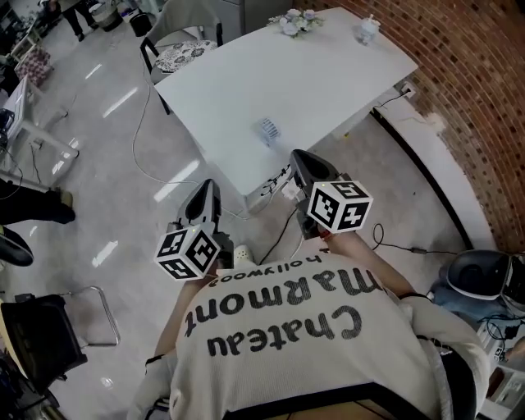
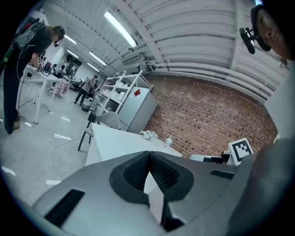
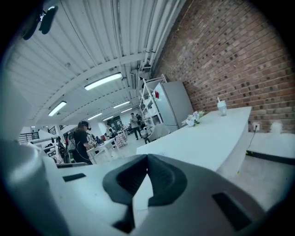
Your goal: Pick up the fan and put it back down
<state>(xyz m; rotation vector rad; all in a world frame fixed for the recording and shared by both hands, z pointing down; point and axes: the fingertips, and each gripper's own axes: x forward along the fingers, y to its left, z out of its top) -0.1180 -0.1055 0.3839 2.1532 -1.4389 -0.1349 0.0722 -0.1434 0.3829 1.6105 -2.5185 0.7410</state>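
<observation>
Head view, starting at the left: a chair (image 1: pixel 182 56) with a patterned seat stands at the far-left corner of the white table (image 1: pixel 328 82). Nearer the camera, the left gripper (image 1: pixel 207 190) hangs over the glossy floor (image 1: pixel 107 189), short of the table's near corner and touching nothing. The left gripper view shows its jaws pressed together at the tips with nothing between them. The table lies beyond them, and a person (image 2: pixel 23 64) leans over a desk at the far left of that view.

Further right, the fan (image 1: pixel 269 131) sits on the table near its front edge. It is a small pale thing, too small for any detail to be made out. It is alone there, well apart from the things at the table's far end. The right gripper (image 1: pixel 297 157) is a little to the right of the fan and nearer the camera. Its tips line up with the table's near edge in this view, clear of the fan. The right gripper view shows its jaws closed tip to tip and empty, pointing along the tabletop.

At the table's far end lies a bunch of flowers (image 1: pixel 295 21), and to its right stands a lidded cup (image 1: pixel 367 31). A brick wall (image 1: pixel 484 107) runs along the right side. Both grippers are held out in front of the person's pale lettered sweater (image 1: pixel 312 344).
</observation>
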